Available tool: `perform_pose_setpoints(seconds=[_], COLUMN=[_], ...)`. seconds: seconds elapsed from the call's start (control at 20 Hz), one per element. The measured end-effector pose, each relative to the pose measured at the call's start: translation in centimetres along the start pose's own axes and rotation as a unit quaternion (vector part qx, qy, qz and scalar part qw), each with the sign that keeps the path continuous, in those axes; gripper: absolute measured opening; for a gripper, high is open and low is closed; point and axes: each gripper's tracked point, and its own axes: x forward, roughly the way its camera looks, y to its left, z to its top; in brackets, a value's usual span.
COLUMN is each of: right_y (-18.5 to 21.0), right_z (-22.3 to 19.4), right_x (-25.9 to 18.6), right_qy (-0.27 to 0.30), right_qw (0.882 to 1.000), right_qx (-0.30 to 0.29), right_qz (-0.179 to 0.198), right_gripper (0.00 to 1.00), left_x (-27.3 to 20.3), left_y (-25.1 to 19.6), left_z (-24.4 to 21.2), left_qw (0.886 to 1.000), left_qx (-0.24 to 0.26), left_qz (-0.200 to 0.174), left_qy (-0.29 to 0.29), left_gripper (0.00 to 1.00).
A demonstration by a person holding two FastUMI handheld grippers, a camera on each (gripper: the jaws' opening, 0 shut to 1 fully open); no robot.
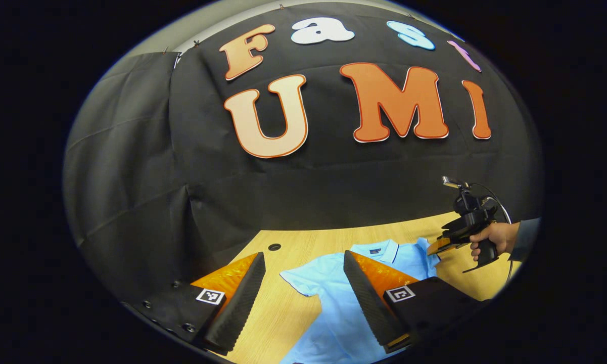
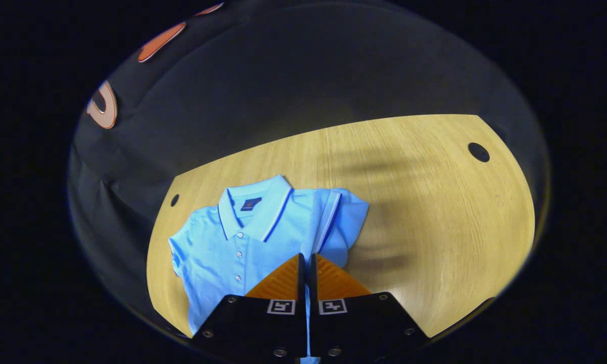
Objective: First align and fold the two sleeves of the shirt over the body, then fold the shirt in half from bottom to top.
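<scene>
Shirt [image 2: 232, 242] is laid flat on the surface [image 2: 424, 212], one sleeve [image 2: 333, 222] already turned over the body. Right tool [image 2: 306, 263] is clenched on that sleeve's fabric; left tool [image 1: 303, 283] is held released above the unfolded sleeve [image 1: 303, 280], judged next to be gripped.

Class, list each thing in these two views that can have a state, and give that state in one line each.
Shirt: flat on the table, buttoned, collar up top, not yet folded in half.
Right sleeve: lifted and partly folded over the body.
Left sleeve: spread out flat, unfolded.
Right tongs: shut on the sleeve fabric.
Left tongs: open, hanging over the shirt.
Table: bare wood beside the shirt.
</scene>
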Motion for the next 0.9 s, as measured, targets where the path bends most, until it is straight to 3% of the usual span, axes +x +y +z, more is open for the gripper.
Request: perform_pose_setpoints(seconds=[0.15, 0.25, 0.3, 0.4, 0.6, 0.65, 0.7, 0.8, 0.85, 0.9], right_y=[2.8, 4.2, 4.8, 5.0, 4.3, 4.0, 3.7, 3.9, 4.1, 3.9], right_z=[-0.8, -1.5, -1.3, -0.7, -0.9, -0.8, -0.8, -1.4, -1.8, -2.1], right_x=[0.4, 0.1, -0.2, -0.9, -3.4, -4.2, -5.0, -6.5, -7.2, -7.9], right_qy=[0.014, 0.026, 0.017, -0.010, -0.028, -0.037, -0.048, -0.057, -0.062, -0.071], right_qw=[0.999, 0.998, 0.998, 0.998, 0.997, 0.996, 0.994, 0.993, 0.992, 0.990], right_qx=[0.004, 0.006, -0.005, -0.033, -0.074, -0.087, -0.095, -0.104, -0.110, -0.118], right_qz=[0.038, 0.055, 0.062, 0.053, 0.010, -0.005, -0.019, -0.030, -0.031, -0.039], right_gripper=[0.04, 0.14, 0.27, 0.42, 0.64, 0.77, 0.75, 0.84, 0.79, 0.90], left_x=[0.3, 1.2, 1.7, 3.2, 7.1, 8.4, 9.3, 11.0, 12.0, 13.2], left_y=[0.4, 0.6, 0.6, 0.8, 1.4, 1.4, 1.5, 1.8, 2.0, 2.0], left_z=[-0.4, -1.0, -1.4, -2.3, -5.0, -5.8, -6.5, -8.2, -8.9, -10.1], left_qw=[1.000, 1.000, 0.999, 0.998, 0.991, 0.988, 0.985, 0.977, 0.974, 0.971], left_qx=[-0.010, -0.016, -0.022, -0.035, -0.048, -0.054, -0.061, -0.064, -0.061, -0.056], left_qz=[-0.004, -0.017, -0.026, -0.046, -0.094, -0.108, -0.122, -0.139, -0.145, -0.149], left_qy=[0.006, 0.014, 0.020, 0.035, 0.081, 0.095, 0.109, 0.148, 0.164, 0.180], left_gripper=[1.00, 1.00, 1.00, 1.00, 1.00, 1.00, 1.00, 1.00, 0.97, 1.00])
